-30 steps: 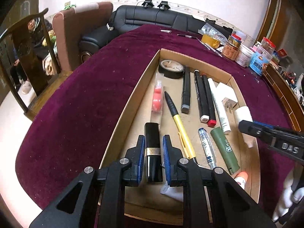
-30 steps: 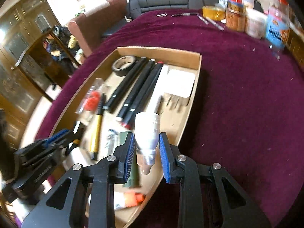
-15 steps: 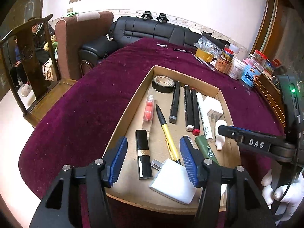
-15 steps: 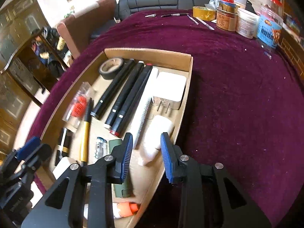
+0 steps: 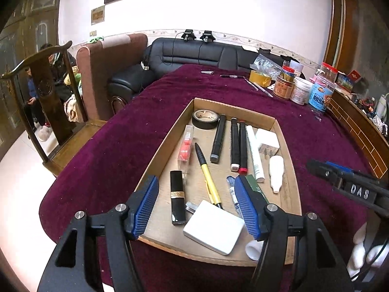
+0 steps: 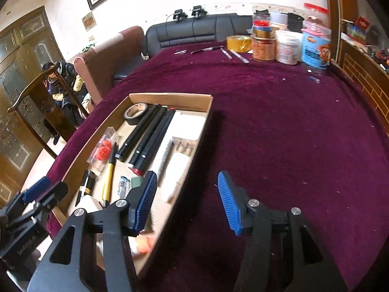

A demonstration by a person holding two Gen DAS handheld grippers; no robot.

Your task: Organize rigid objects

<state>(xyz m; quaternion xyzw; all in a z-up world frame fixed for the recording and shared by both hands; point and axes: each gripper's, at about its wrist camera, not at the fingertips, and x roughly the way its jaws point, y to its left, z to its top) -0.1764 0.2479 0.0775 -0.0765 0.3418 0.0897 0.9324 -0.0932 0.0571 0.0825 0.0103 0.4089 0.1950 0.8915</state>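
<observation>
A shallow cardboard tray (image 5: 160,155) on the purple cloth holds markers, a yellow pen (image 5: 209,182), a tape roll (image 5: 205,119) and other small things. The black lipstick tube (image 5: 177,197) lies flat near the tray's front. My left gripper (image 5: 195,204) hovers above it, jaws opening, pads clear of the tube. A white charger block (image 5: 214,226) lies beside the tube. In the right wrist view the white bottle (image 6: 176,175) rests along the tray's right wall (image 6: 201,133). My right gripper (image 6: 186,200) hangs over that wall, jaws opening, with nothing between them.
Jars and tubs (image 5: 301,90), a yellow tape roll (image 5: 260,77) and loose pens (image 5: 231,76) stand at the table's far right. A black sofa (image 5: 194,53), an armchair and a wooden chair (image 5: 48,97) ring the table. A person sits behind the chair.
The left gripper let go of the black lipstick tube and the right one let go of the white bottle. Both drew back and up from the tray with their jaws spreading.
</observation>
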